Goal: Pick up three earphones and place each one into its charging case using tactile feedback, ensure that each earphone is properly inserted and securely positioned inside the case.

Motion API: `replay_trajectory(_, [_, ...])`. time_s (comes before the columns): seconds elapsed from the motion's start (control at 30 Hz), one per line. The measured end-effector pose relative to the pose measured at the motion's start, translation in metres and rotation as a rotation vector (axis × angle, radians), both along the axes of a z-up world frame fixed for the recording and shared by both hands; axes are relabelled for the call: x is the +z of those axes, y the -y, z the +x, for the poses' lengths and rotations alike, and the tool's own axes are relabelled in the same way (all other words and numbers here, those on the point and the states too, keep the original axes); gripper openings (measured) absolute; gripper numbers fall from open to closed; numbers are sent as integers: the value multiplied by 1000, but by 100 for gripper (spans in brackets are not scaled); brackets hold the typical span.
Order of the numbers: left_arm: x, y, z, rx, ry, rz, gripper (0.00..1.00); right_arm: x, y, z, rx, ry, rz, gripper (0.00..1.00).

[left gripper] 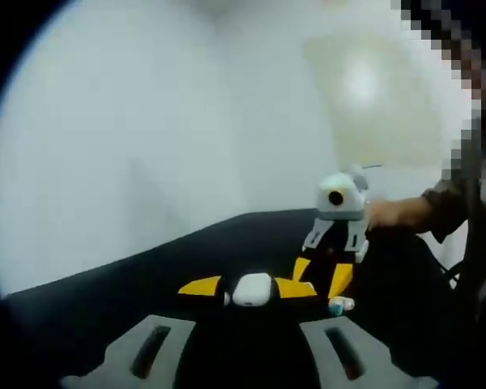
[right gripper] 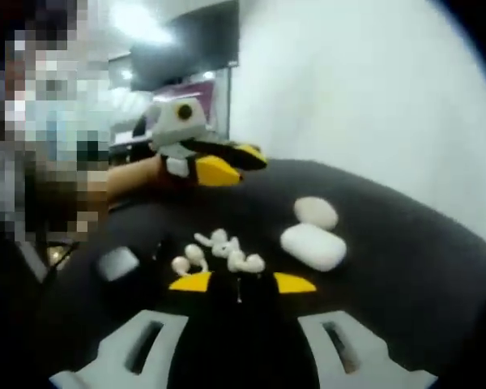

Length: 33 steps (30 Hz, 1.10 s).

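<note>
My left tongs (left gripper: 249, 290) open, case (left gripper: 253, 289) between tips, not gripped. My right tongs (right gripper: 241, 283) open, empty, above loose earphones (right gripper: 219, 250) on desk (right gripper: 405, 235). Two cases (right gripper: 313, 245) beside. I judge none inserted yet.

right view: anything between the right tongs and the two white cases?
Yes. A loose cluster of white earphones lies on the black table just ahead of the right tongs; the cases sit beyond, to the right.
</note>
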<state>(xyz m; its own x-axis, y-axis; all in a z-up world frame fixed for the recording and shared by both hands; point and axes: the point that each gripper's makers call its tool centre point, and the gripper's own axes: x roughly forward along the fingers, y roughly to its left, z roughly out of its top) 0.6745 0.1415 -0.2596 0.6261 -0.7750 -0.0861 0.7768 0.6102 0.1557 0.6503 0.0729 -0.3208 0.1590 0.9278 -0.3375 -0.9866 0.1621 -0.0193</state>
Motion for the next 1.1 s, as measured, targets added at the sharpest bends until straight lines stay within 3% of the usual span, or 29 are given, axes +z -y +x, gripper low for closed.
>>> replay_trajectory(0.07, [-5,1,0,-1,-2,25,21,0,3,1,-12,3,-4,15])
replay_trajectory(0.33, [-11,2,-1,-8,-9,54,21,4,14,5,-60,14,-27,14])
replay_trajectory(0.67, [-13,3,0,-13,-13,63,20,23,27,16,-121,-3,49,14])
replay_trajectory(1.1, [-16,1,-1,-14,-22,64,20,22,39,-19,42,-65,0,14])
